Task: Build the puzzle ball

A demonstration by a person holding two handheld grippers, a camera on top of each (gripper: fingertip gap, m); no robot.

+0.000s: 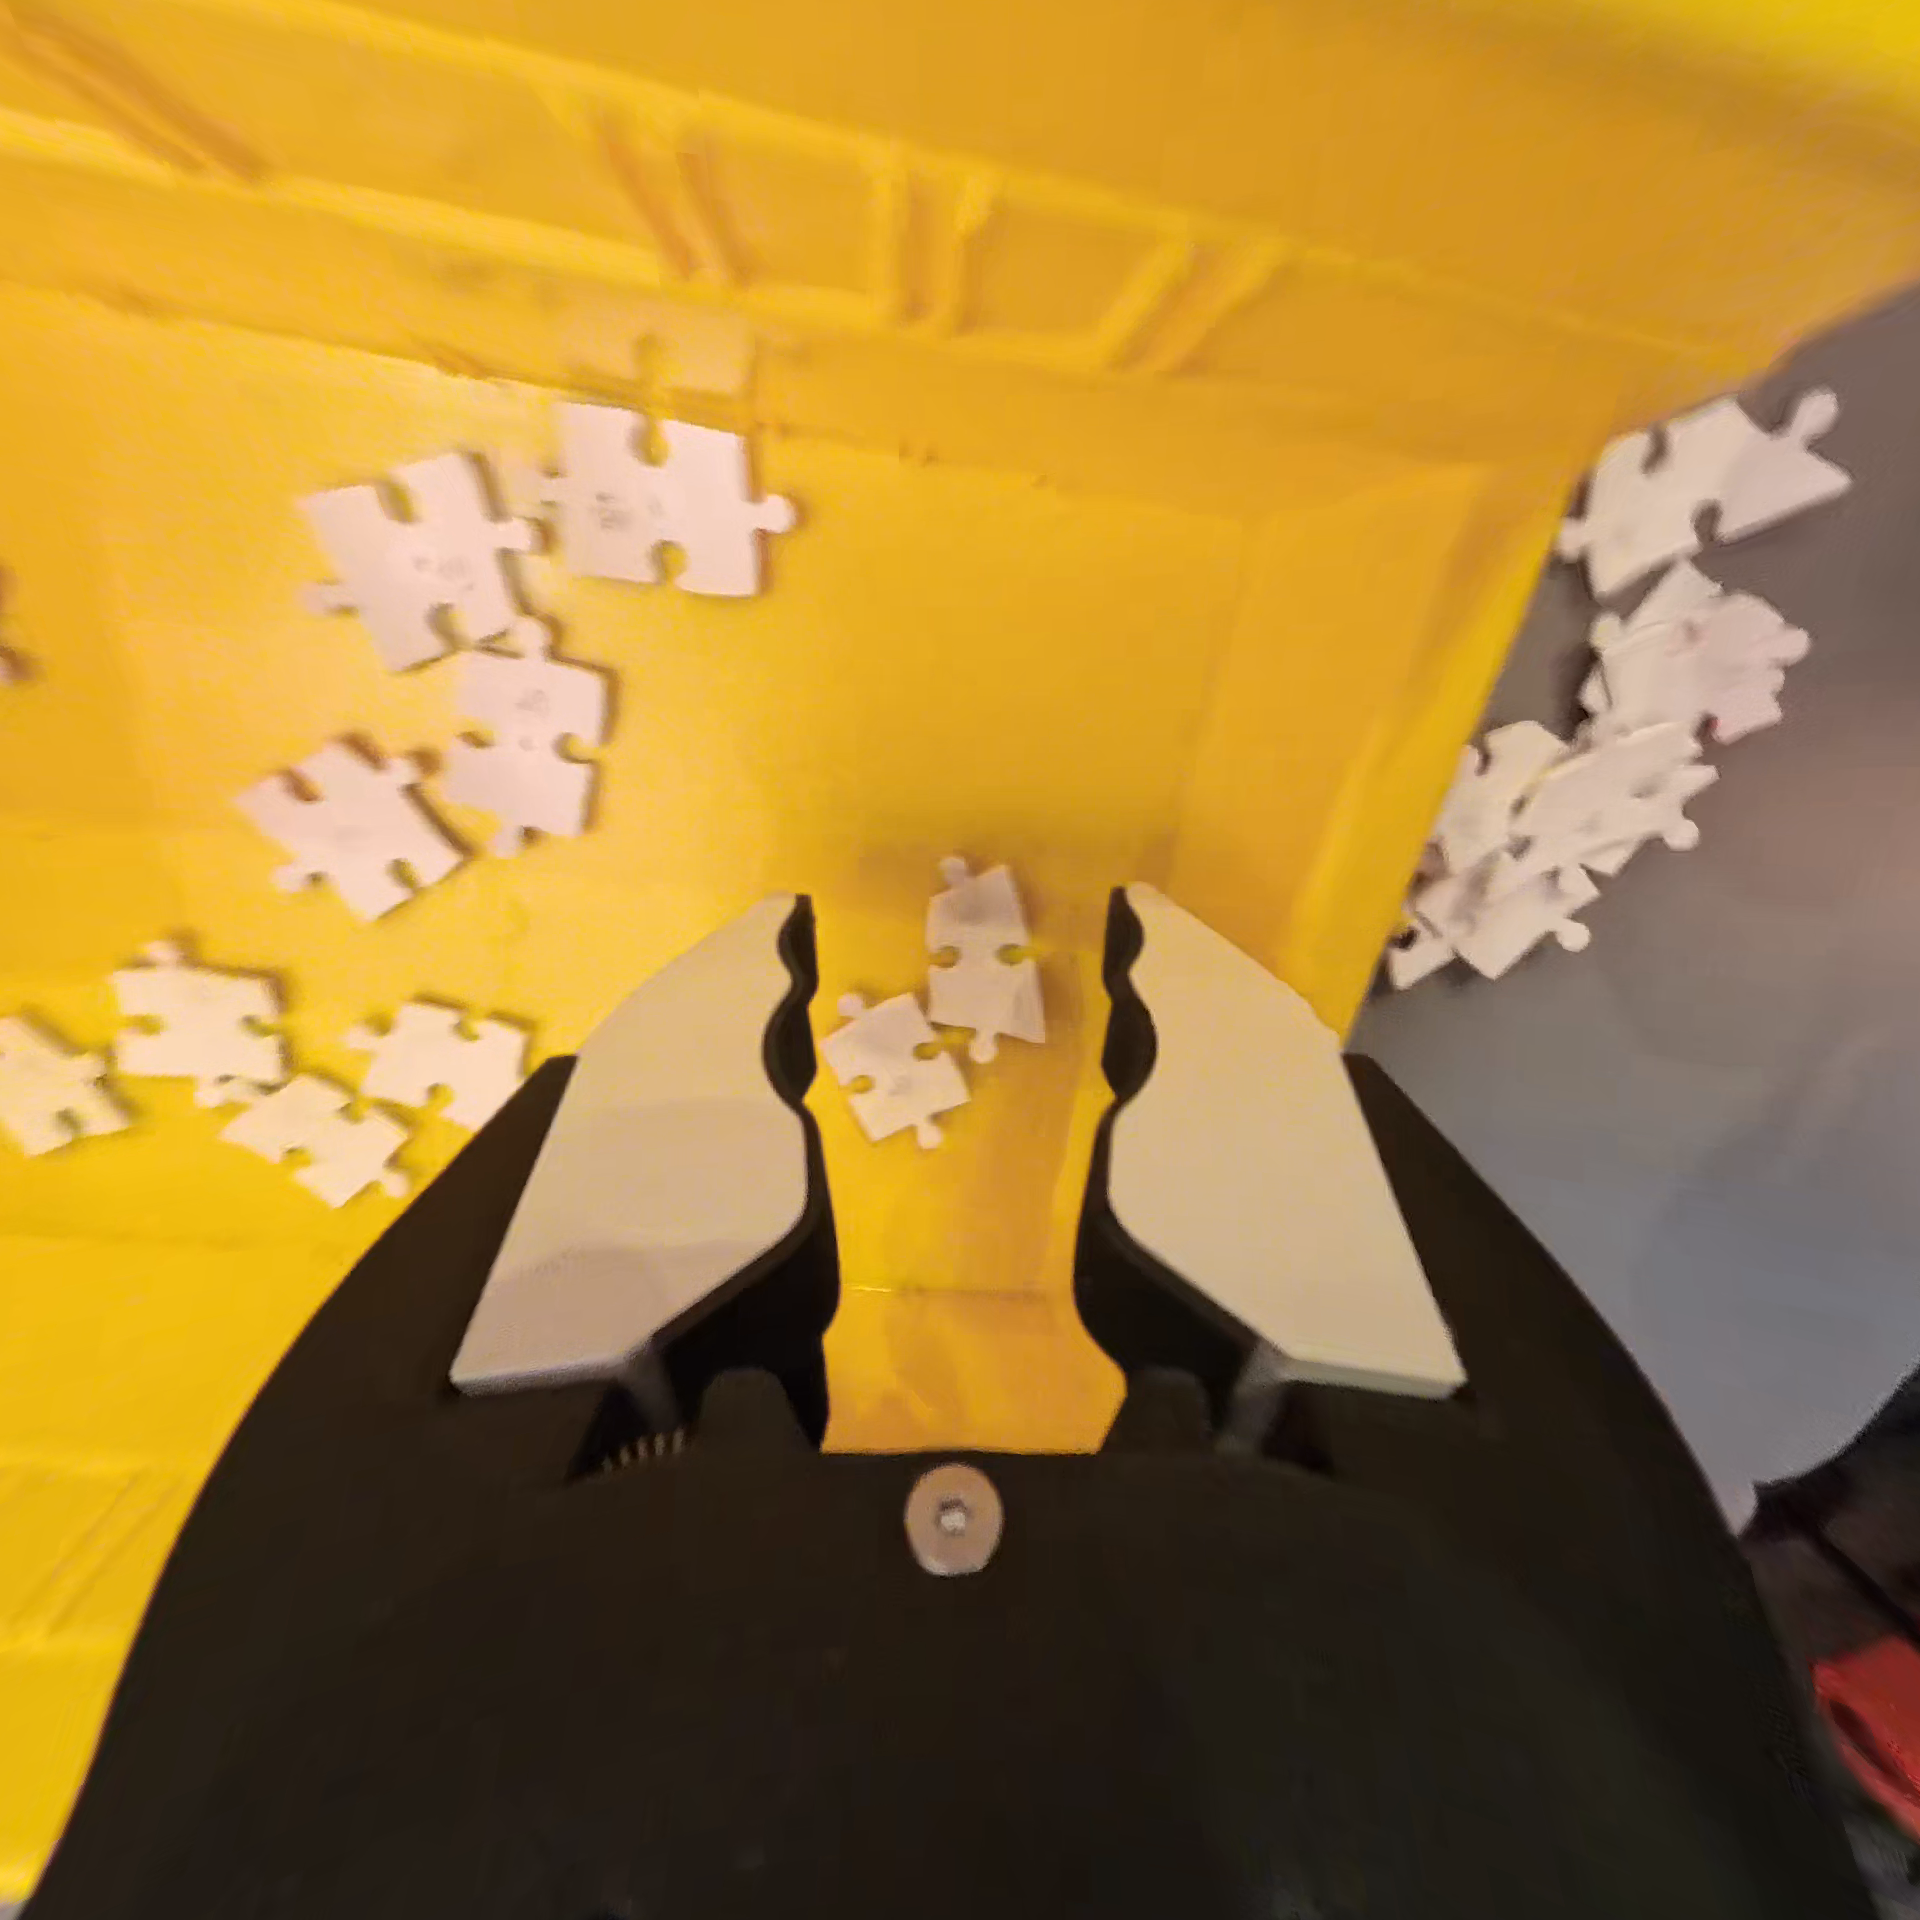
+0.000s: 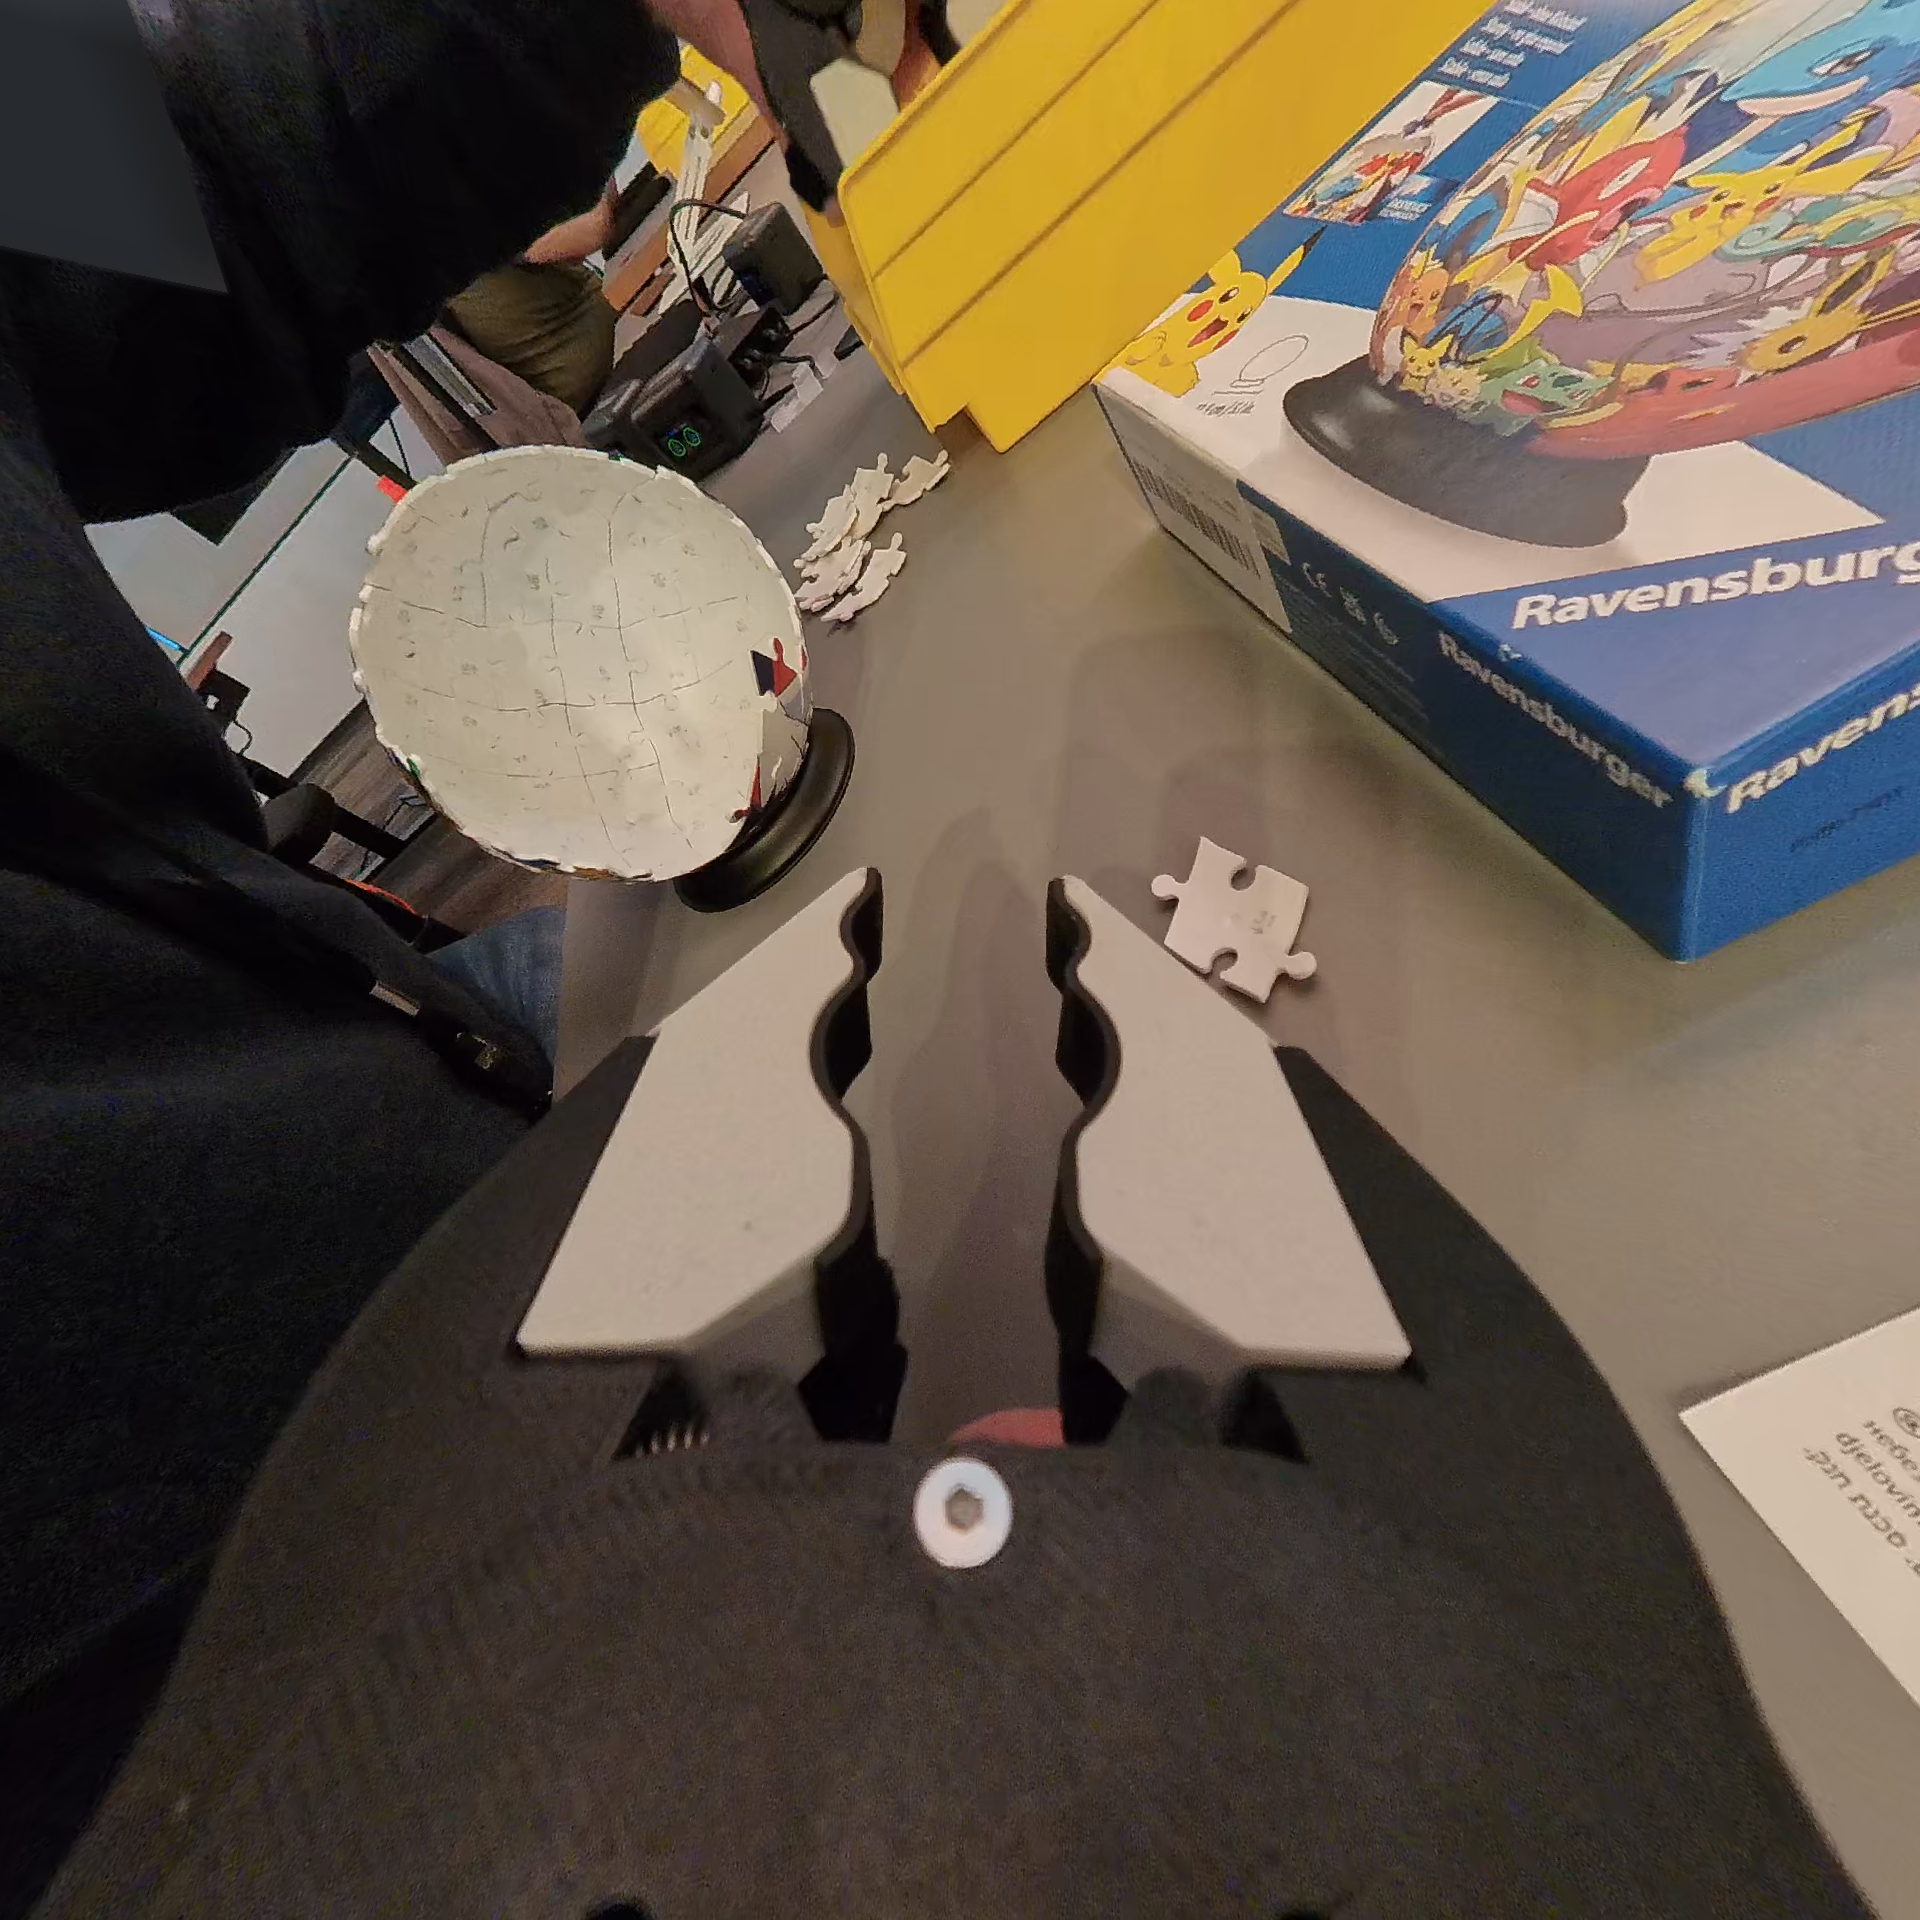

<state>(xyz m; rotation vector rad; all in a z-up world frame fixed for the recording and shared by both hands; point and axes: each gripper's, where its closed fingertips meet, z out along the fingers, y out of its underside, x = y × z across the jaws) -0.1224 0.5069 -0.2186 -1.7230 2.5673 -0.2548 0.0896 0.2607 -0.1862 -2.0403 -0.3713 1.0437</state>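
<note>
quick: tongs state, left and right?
Left tongs: open, empty, over loose pieces in the yellow tray.
Right tongs: open, empty.

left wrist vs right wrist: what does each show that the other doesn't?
Left wrist only: the left gripper, open, over loose pieces lying inside the yellow bin.

Right wrist only: the right gripper, open and empty, the half-built ball on its black stand, a single piece, the puzzle box and a paper sheet.

Both: the bin, the grey table and a pile of pieces beside the bin.
</note>
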